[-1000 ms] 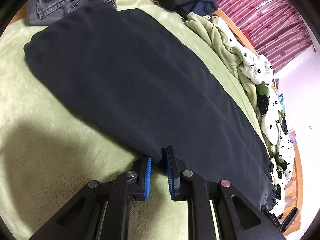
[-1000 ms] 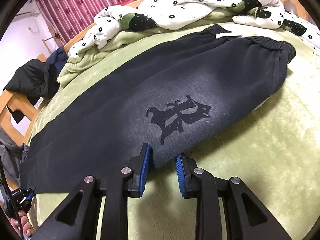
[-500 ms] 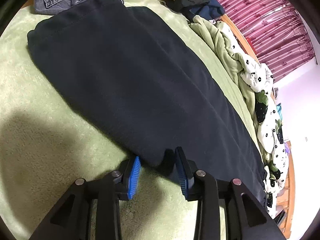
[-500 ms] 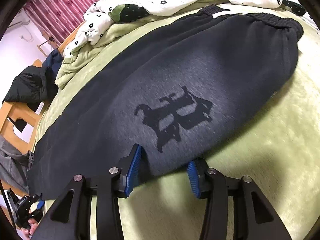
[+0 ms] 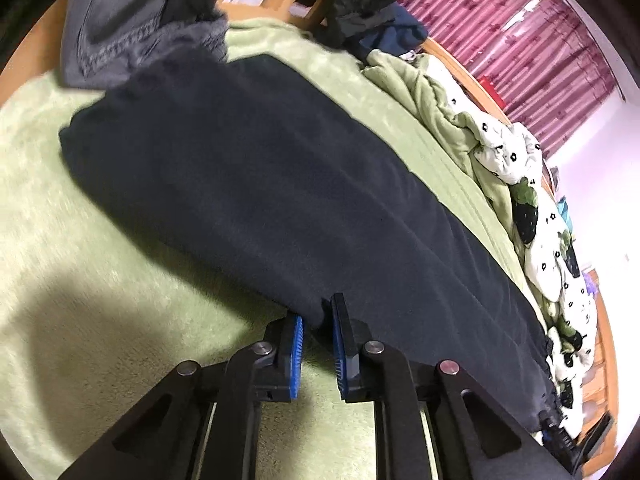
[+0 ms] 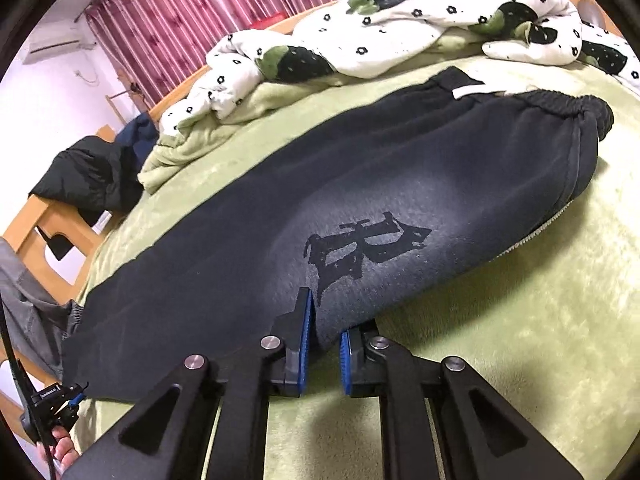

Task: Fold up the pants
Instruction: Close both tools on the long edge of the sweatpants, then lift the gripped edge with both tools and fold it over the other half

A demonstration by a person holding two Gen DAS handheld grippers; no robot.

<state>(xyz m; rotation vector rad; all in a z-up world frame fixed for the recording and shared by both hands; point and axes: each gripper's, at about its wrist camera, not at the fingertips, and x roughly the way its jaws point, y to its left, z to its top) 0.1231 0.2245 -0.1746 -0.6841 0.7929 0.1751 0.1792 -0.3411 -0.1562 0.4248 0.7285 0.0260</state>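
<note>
Left wrist view
Pants (image 5: 280, 208): dark, laid flat and long across the green bed (image 5: 80, 300), running from upper left to lower right.
Left tongs (image 5: 318, 344): narrowed on the near long edge of the pants; a small fold of cloth sits between the blue pads (image 5: 297, 344).
Near edge: lies on the bed, lifted a little where the tongs pinch it.
Far edge: a strip of bare bed, then a rumpled quilt (image 5: 532, 216) along the right.
Leg end: upper left, just beside grey jeans (image 5: 132, 32) heaped at the bed's corner; whether they touch cannot be told.
Open room: bare green bed to the left and in front of the tongs, partly in shadow.
Containers: cannot tell of any.

Right wrist view
Pants (image 6: 360, 184): same garment, elastic waistband (image 6: 560, 108) at upper right, a dark printed mark (image 6: 360, 248) on the cloth just ahead of the tongs.
Right tongs (image 6: 325, 344): narrowed on the near edge; cloth hangs down between the pads (image 6: 306, 336).
Near edge: curves up off the bed towards the waistband side; a pale lining shows under it at right.
Far edge: bare bed, then the flowered quilt (image 6: 380, 28) piled along the back.
Left tongs (image 6: 56, 404): seen small at lower left, beside the leg end; their state cannot be told here.
Open room: wide bare bed to the right and in front.
Bed rim: wooden frame (image 6: 40, 220) at left, a black jacket (image 6: 88, 176) draped on it.
</note>
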